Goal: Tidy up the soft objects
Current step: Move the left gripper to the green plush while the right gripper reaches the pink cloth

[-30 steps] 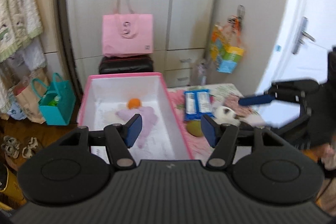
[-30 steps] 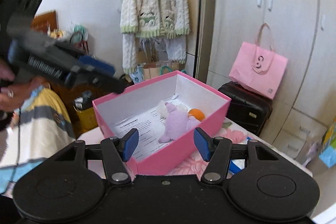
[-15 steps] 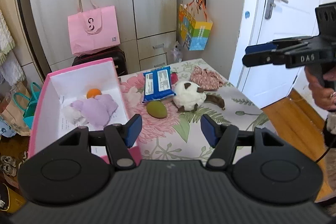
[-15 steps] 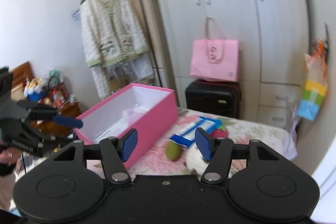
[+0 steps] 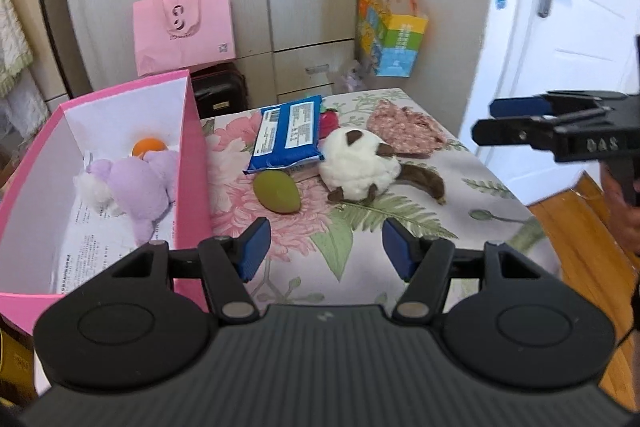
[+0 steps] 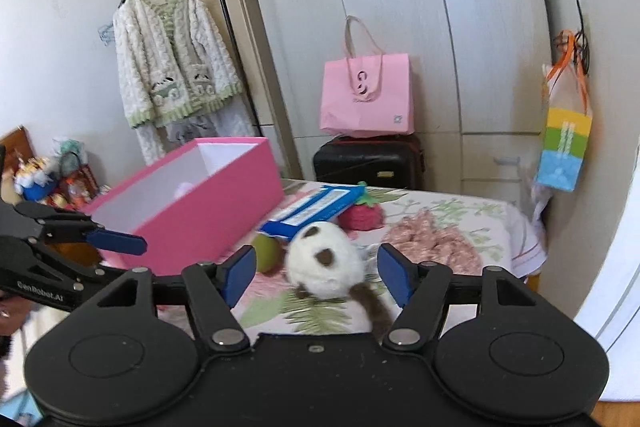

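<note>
Lining up right gripper (image 6: 316, 271) on white plush (image 6: 326, 261); jaws spread wide, holding nothing, plush lying between them on table (image 5: 492, 195). Left gripper (image 5: 322, 247) hanging released over table edge beside pink box (image 5: 192, 131). Purple plush (image 5: 140, 183) lying in box. Risk as I judge it: pinching only fluffy fur or brown tail, plush slipping out mid-carry; closing low, snagging tablecloth; sweeping sideways, knocking green fruit (image 5: 277, 192).

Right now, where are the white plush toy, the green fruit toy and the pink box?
white plush toy (image 5: 356, 167), left wrist view, its body.
green fruit toy (image 5: 277, 191), left wrist view, its middle.
pink box (image 5: 195, 163), left wrist view, right wall.
</note>
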{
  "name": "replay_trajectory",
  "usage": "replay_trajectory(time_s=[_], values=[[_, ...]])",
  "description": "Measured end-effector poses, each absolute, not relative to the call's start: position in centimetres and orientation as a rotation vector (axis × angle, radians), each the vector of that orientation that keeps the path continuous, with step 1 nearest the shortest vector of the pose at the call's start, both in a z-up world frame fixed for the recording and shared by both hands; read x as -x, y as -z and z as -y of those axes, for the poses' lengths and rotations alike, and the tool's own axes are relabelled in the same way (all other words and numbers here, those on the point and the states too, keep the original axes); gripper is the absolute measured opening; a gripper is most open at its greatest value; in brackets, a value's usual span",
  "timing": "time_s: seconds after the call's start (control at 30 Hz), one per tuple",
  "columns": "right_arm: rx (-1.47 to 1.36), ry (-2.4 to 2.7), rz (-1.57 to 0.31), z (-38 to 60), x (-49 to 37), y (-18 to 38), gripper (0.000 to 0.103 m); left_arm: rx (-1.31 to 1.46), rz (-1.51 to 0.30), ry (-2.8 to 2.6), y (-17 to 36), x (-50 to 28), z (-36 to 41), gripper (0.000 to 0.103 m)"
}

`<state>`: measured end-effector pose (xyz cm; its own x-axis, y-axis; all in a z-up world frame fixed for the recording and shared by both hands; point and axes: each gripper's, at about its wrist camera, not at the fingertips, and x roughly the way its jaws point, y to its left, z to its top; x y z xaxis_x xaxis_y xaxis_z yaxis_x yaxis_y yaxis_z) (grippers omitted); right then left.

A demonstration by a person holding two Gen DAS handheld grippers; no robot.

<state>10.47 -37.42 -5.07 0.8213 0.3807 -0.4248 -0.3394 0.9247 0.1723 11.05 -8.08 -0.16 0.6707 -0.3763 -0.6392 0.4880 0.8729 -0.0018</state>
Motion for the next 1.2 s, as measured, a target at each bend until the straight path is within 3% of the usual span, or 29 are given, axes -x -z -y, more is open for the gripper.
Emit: replay_trajectory(time_s=[0.17,0.27,0.5,0.93,1.1,1.2], values=[[-0.06,-0.369,-0.431,38.2,-11.6,6.3,0.077,-0.152,-0.641,0.413,2.2,-12.8,9.7,0.062],[-0.011,-0.35,-0.406,38.2,-12.2,7.0,0.084,-0.146,-0.614,0.383,3.1,-13.7,10.6,0.07],[0.02,-0.302,-0.393,39.1,-15.0,8.8,0.091,-0.147,-0.577,0.28,5.5,-16.0,12.1,0.075],[-0.042,-0.316,-0.476,41.7,-20.9,11.4,0.092,-0.211,-0.504,0.147,8.6,-18.5,13.6,0.077],[-0.098,-0.296,-0.52,42.0,-22.9,12.5,0.092,-0.157,-0.493,0.14,9.1,-18.9,13.1,0.069],[-0.125,-0.295,-0.548,42.1,-23.9,13.1,0.091,-0.138,-0.513,0.128,9.6,-19.3,12.9,0.054]])
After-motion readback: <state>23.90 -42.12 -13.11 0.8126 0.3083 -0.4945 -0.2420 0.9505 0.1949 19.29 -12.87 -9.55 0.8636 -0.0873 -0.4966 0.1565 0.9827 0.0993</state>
